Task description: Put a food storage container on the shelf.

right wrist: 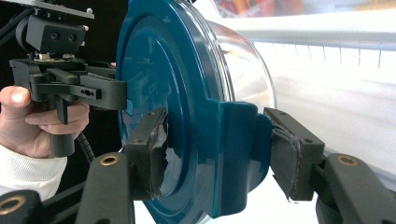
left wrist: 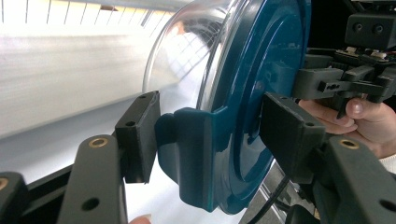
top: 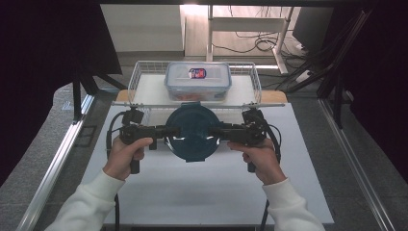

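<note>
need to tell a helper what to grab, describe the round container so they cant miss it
Start at the white table and look just in front of the wire basket. There a clear round container with a dark teal lid is held between the left claw and right claw. The box in the basket is rectangular.

No readable text anywhere. The one candidate is showing as a small red, white and blue label under the clear lid of the rectangular container sitting in the wire basket; its print is coming through too small and blurred in the high view to make out any word, brand or number. The teal lid is showing only moulded rings in both gripper views, no lettering.
</note>
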Motion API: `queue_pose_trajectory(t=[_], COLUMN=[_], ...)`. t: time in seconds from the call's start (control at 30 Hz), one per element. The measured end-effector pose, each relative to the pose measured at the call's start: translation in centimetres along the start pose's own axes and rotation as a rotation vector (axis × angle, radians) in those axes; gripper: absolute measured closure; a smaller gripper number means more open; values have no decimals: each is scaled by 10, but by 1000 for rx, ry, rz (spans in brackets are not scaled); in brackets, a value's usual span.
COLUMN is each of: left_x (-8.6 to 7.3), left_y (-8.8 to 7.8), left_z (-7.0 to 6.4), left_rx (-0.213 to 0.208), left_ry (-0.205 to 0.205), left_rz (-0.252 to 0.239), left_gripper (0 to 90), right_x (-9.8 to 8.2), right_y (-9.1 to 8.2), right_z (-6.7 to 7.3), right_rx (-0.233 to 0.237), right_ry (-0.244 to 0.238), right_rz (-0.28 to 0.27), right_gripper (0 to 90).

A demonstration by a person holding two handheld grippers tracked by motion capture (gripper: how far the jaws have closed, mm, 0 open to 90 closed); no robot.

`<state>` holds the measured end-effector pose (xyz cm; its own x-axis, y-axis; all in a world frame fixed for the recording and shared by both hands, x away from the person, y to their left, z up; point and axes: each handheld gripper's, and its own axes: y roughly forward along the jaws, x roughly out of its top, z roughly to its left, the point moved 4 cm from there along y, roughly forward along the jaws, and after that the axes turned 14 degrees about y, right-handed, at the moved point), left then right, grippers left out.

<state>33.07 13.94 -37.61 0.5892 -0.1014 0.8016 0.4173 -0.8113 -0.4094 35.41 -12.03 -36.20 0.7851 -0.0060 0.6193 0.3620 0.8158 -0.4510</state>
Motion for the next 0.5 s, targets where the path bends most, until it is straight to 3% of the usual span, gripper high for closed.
queue_pose_trajectory(t=[0.5], left_x=[32], left_y=[-16], left_z=[-6], left_rx=[21], left_ry=[36], left_rz=[-21], left_gripper=[394], right_x=[24], right_y=[-6], right_z=[18], right_rx=[18], right_ry=[-18], right_rz=[-14], right_gripper=[420])
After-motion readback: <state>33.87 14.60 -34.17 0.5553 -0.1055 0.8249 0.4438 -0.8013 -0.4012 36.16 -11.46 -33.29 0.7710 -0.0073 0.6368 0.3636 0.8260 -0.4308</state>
